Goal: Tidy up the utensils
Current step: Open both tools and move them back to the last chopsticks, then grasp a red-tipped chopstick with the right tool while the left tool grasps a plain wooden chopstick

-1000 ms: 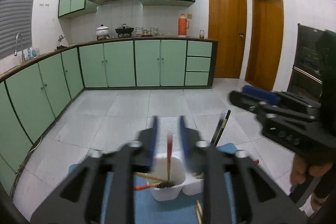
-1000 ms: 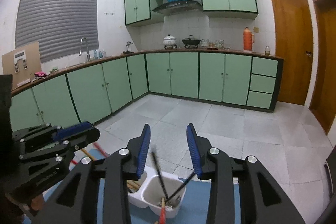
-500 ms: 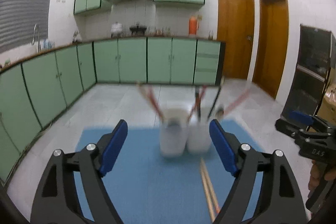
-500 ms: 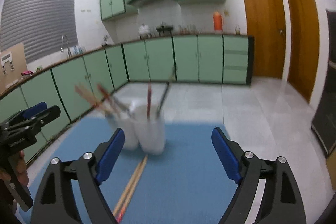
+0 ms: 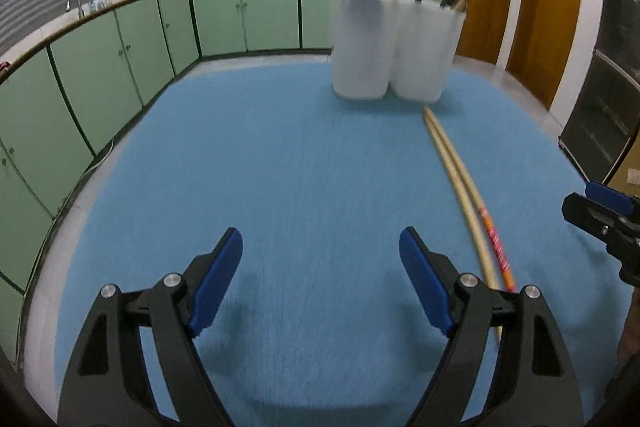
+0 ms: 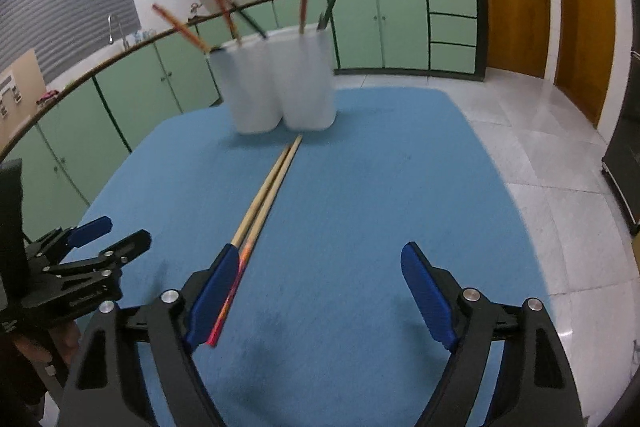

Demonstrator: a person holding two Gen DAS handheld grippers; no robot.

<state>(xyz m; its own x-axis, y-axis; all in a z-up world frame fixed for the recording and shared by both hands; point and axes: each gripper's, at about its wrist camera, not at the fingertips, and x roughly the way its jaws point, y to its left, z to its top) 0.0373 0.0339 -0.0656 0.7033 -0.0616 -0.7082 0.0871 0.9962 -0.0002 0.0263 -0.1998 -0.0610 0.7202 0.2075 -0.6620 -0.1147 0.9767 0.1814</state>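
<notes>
Two white holders [image 5: 360,47] [image 6: 280,87] stand side by side at the far end of the blue mat [image 5: 280,167], with red, wooden and dark chopsticks sticking up from them. A pair of wooden chopsticks [image 5: 460,183] [image 6: 268,187] with red-orange ends lies on the mat in front of the holders. My left gripper [image 5: 320,267] hangs open and empty above bare mat, left of that pair. My right gripper [image 6: 320,279] is open, its jaws closing slightly. The pair's painted ends lie on the mat just inside its left finger, untouched.
Each gripper shows at the edge of the other's view: the right one [image 5: 596,211], the left one [image 6: 128,231]. Green kitchen cabinets [image 6: 120,99] run behind the table on the left. Tiled floor [image 6: 540,155] lies beyond the mat's right edge.
Both grippers were above the holders with a chopstick between narrow jaws. They have opened wide, pulled back and sunk low over the mat, and those chopsticks stand in the holders.
</notes>
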